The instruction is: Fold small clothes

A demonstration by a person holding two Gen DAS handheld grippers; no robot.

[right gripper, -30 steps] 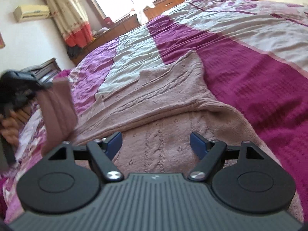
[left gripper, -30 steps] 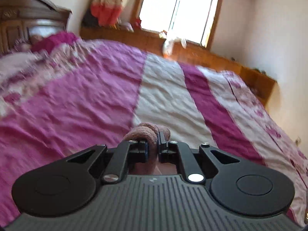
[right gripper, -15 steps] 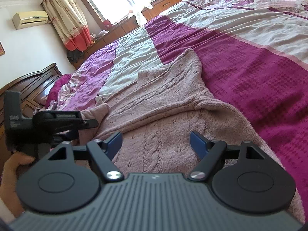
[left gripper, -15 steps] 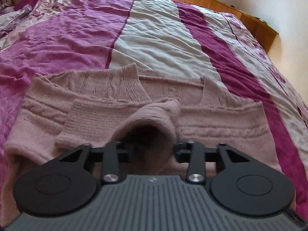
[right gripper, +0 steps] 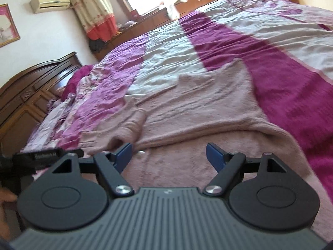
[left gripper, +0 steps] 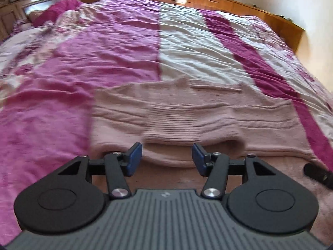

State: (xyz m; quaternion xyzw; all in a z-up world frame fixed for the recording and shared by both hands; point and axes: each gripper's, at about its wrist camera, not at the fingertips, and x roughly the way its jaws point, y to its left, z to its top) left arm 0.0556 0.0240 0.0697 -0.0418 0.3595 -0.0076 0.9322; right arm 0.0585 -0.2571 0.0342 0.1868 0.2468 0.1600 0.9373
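Observation:
A dusty-pink knitted sweater [left gripper: 187, 112] lies spread on the bed, with a ribbed sleeve folded across its body. My left gripper [left gripper: 166, 158] hovers open just above the sweater's near edge, nothing between its blue pads. In the right wrist view the same sweater [right gripper: 197, 112] stretches away, its folded sleeve end [right gripper: 133, 123] resting at the left. My right gripper [right gripper: 168, 156] is open over the near part of the knit and holds nothing. The left gripper's body [right gripper: 35, 158] shows at the left edge of that view.
The bed wears a purple, magenta and white striped cover [left gripper: 104, 48]. A dark wooden headboard [right gripper: 31, 91] stands at the left. Low wooden cabinets [left gripper: 239, 6] run under the window at the far side. A hand [right gripper: 6, 200] is at the lower left.
The left gripper let go of the sleeve cuff, which now lies folded across the sweater, and its jaws opened wide. The right gripper stayed open and shifted slightly.

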